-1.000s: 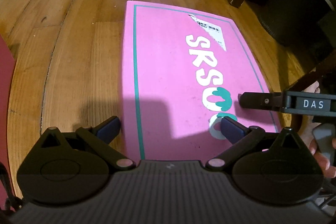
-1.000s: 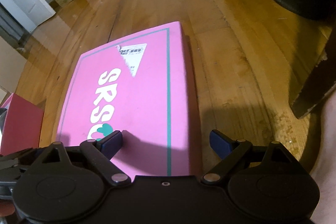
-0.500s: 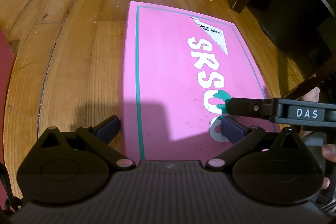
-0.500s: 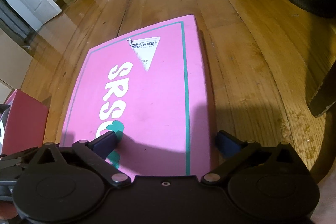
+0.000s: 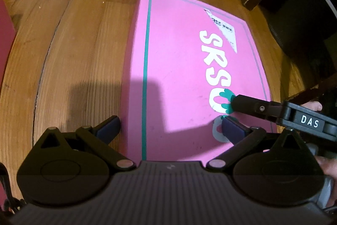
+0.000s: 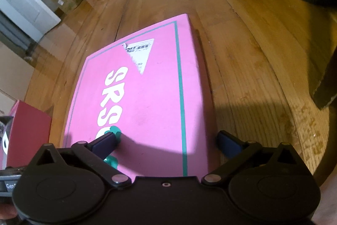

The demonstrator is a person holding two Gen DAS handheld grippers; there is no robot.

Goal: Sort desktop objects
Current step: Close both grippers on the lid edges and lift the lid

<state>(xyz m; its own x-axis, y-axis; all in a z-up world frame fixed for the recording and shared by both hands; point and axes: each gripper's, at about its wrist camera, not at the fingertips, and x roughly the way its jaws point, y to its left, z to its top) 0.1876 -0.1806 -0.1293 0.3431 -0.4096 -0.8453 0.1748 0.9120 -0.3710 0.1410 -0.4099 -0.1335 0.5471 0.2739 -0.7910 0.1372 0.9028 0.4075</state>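
Pink box (image 5: 181, 77) lying flat on the wooden floor (image 5: 69, 52). Left gripper (image 5: 170, 128) and right gripper (image 6: 168, 140) are both hovering spread wide over its near end — each straddling one long edge; red box (image 6: 29, 128) sitting beside it.

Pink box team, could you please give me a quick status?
Both grippers open, left gripper and right gripper each straddling a near edge of pink box. Box flat on floor. Nothing blocking.
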